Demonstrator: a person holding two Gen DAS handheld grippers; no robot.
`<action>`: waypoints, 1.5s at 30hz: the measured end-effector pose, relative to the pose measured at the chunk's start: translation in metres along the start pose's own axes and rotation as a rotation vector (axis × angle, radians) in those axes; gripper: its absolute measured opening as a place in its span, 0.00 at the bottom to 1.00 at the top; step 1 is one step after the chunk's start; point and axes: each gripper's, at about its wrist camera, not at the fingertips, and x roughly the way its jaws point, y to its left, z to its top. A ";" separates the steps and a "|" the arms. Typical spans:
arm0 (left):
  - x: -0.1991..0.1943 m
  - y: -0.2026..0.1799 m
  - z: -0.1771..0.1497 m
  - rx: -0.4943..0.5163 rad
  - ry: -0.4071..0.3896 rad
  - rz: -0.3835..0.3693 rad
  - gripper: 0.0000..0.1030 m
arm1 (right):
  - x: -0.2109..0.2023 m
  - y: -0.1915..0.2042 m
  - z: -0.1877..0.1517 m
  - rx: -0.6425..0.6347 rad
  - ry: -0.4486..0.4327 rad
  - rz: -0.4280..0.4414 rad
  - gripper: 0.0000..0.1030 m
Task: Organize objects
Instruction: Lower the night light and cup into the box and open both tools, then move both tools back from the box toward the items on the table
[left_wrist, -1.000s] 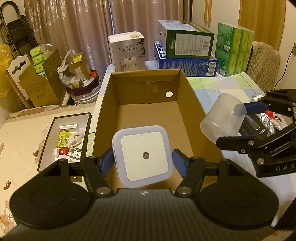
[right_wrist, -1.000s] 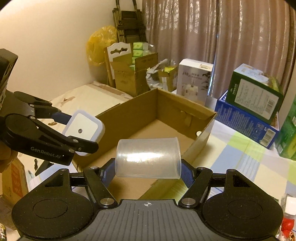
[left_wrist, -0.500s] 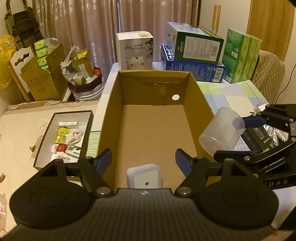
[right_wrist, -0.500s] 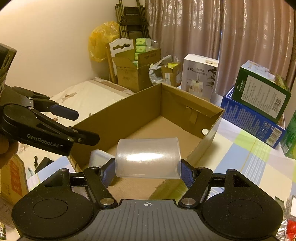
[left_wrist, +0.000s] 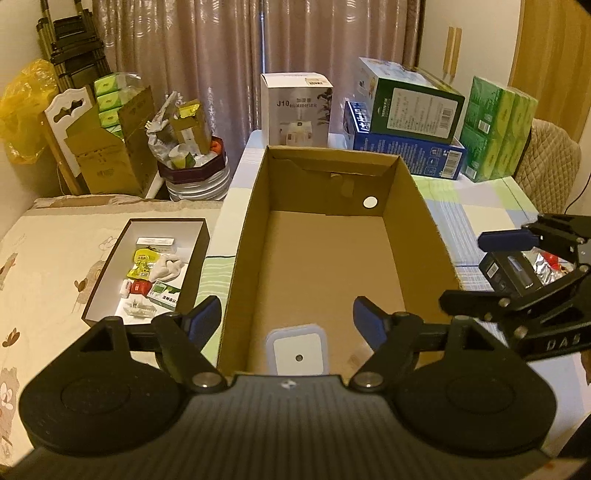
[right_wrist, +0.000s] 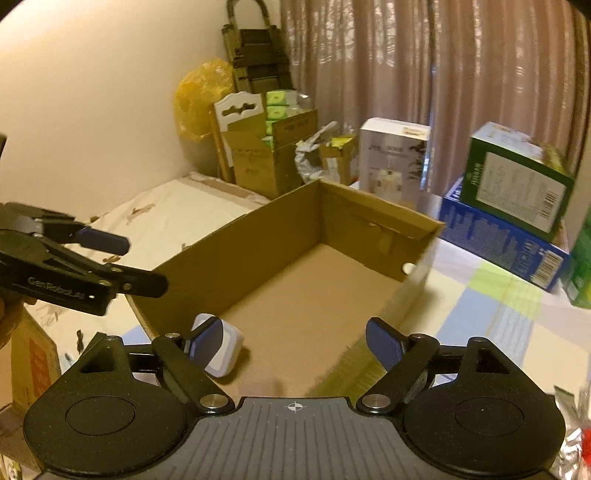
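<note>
In the left wrist view, the left gripper (left_wrist: 288, 317) is seen spread wide with nothing between its blue pads, held above the near end of the cardboard box (left_wrist: 417, 206). The white square device (left_wrist: 297, 352) lies flat on the box floor directly below and just ahead of this gripper, close against the near wall, its face turned up and its sides roughly square to the box walls. The right gripper (left_wrist: 480, 269) is seen at the right, outside the box's right wall, fingers parted and empty. In the right wrist view, the right gripper (right_wrist: 295, 341) is likewise wide open and holds nothing; the white square device (right_wrist: 225, 349) is partly hidden behind its left finger, in the near corner of the cardboard box (right_wrist: 236, 243), and the left gripper (right_wrist: 136, 264) hangs above that corner. No cup can be made out in either view. The remaining loose items (left_wrist: 546, 264) are judged to lie on the table to the right of the box, nearer the right gripper, so the next pick is expected from that side.
</note>
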 end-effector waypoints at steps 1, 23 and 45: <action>-0.003 -0.001 -0.002 -0.002 -0.003 0.000 0.74 | -0.006 -0.003 -0.003 0.014 -0.001 -0.010 0.79; -0.076 -0.135 -0.013 0.072 -0.117 -0.209 0.97 | -0.210 -0.057 -0.108 0.352 -0.100 -0.364 0.80; -0.077 -0.276 -0.038 0.187 -0.109 -0.339 0.99 | -0.326 -0.100 -0.188 0.493 -0.142 -0.553 0.79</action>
